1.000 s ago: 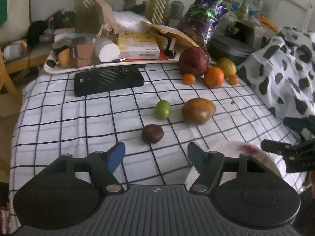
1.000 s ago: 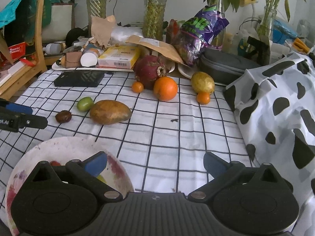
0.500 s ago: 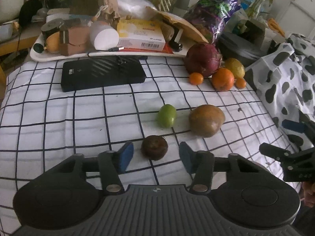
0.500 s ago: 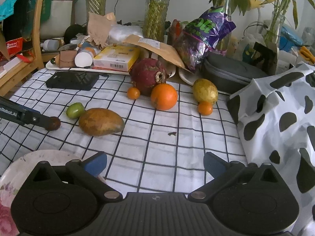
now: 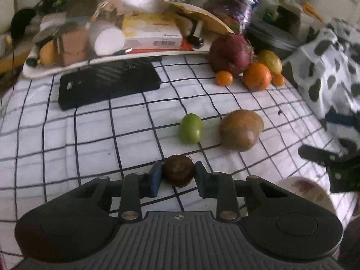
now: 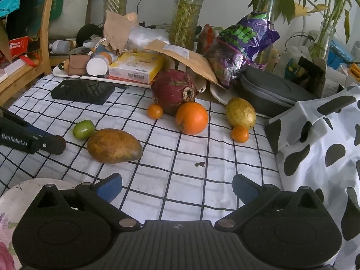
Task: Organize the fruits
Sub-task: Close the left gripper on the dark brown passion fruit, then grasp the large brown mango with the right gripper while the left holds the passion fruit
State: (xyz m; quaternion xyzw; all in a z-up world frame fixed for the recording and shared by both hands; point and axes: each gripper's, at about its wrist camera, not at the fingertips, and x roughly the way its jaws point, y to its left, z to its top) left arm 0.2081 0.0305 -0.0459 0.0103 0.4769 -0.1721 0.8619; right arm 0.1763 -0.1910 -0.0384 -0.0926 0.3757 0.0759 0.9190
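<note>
My left gripper (image 5: 177, 172) is shut on a small dark brown fruit (image 5: 178, 170), both pads against its sides, low on the checked cloth. Beyond it lie a green fruit (image 5: 190, 128) and a brown mango (image 5: 241, 130). At the back stand a red dragon fruit (image 5: 229, 55), an orange (image 5: 257, 79), a yellow-green fruit (image 5: 270, 61) and two small tangerines (image 5: 223, 78). My right gripper (image 6: 177, 187) is open and empty above the cloth. It faces the mango (image 6: 114, 149) and orange (image 6: 191, 118). A flowered plate (image 6: 15, 200) lies at its lower left.
A black flat case (image 5: 108, 83) lies at the back left. A cluttered white tray (image 5: 67, 64) with boxes and paper bags lines the far edge. A cow-pattern cloth (image 6: 319, 139) covers the right side. A grey zip case (image 6: 270, 92) sits behind the fruit.
My left gripper moved forward and down around the dark brown fruit and closed on it. My right gripper moved forward a little, so less of the plate shows.
</note>
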